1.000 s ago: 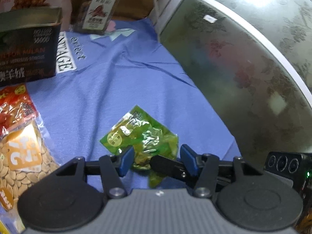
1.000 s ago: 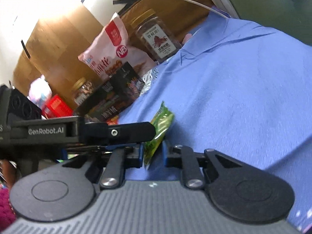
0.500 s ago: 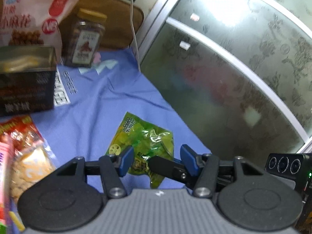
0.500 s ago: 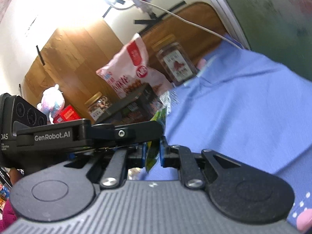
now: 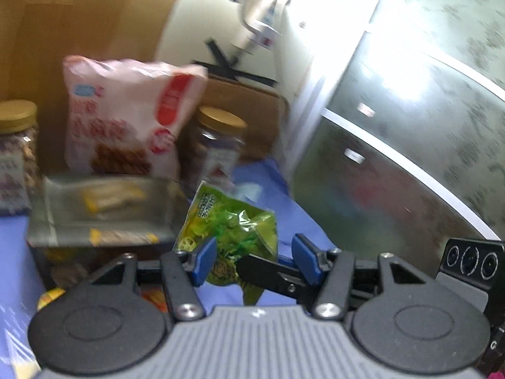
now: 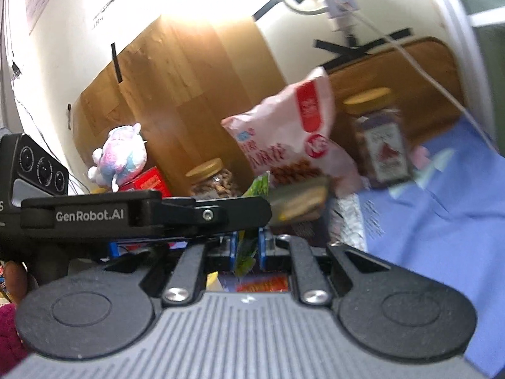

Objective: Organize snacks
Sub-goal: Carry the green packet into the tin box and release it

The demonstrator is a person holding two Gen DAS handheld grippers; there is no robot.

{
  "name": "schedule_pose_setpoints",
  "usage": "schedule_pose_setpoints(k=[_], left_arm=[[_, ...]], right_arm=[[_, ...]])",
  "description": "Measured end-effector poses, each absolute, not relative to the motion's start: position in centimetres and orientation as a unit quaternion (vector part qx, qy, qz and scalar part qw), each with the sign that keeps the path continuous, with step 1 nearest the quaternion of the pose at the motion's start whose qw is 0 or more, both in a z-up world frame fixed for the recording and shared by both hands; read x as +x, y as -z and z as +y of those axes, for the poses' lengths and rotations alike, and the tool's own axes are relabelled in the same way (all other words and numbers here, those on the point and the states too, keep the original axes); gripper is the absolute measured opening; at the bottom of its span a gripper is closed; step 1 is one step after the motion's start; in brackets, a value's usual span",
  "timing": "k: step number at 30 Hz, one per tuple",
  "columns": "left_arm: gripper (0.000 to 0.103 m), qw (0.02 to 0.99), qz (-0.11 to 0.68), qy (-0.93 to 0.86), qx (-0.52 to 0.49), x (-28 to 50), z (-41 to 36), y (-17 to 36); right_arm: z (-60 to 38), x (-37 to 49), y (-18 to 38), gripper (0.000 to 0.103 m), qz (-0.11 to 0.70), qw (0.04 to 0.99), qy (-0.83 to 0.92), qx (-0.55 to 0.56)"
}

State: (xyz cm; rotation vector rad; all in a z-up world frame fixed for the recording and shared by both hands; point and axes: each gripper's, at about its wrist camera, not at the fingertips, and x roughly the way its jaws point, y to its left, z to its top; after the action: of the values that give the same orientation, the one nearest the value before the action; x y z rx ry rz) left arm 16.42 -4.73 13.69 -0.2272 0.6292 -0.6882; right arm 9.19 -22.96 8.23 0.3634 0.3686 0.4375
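My right gripper (image 6: 246,249) is shut on the lower edge of a green snack packet (image 6: 247,249) and holds it up off the blue cloth. The same green packet (image 5: 233,230) hangs in front of my left gripper (image 5: 254,260), which is open with its blue pads on either side of the packet, not touching it. One finger of the right gripper crosses below the packet in the left wrist view. The left gripper's body (image 6: 94,214) shows at the left of the right wrist view.
Behind stand a pink snack bag (image 5: 126,120), a gold-lidded jar (image 5: 217,151), a second jar (image 5: 15,154) and an open dark box (image 5: 104,208). A blue cloth (image 6: 442,221) covers the table. A frosted glass panel (image 5: 410,145) is at right; a plush toy (image 6: 120,154) sits far left.
Both grippers have risen and tilted up. The green packet has been lifted off the blue cloth in the right gripper. The left gripper has stayed open around it.
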Motion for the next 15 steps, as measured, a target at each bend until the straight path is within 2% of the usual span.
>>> schedule_pose_setpoints(k=[12, 13, 14, 15], left_arm=[[0.056, 0.903, 0.324, 0.256, -0.121, 24.3, -0.5, -10.8], [0.057, 0.902, 0.329, 0.251, -0.123, 24.4, -0.1, -10.7], [0.057, 0.903, 0.327, 0.247, -0.128, 24.4, 0.6, -10.8], [0.057, 0.905, 0.320, 0.245, -0.135, 24.0, 1.5, -11.0]], right_arm=[[-16.3, 20.0, -7.3, 0.017, 0.238, 0.935, -0.240, 0.108], [-16.0, 20.5, -7.2, 0.019, 0.243, 0.936, -0.235, 0.101], [-15.8, 20.9, -7.1, 0.031, 0.247, 0.939, -0.222, 0.094], [-16.0, 20.8, -7.1, 0.037, 0.248, 0.942, -0.208, 0.092]])
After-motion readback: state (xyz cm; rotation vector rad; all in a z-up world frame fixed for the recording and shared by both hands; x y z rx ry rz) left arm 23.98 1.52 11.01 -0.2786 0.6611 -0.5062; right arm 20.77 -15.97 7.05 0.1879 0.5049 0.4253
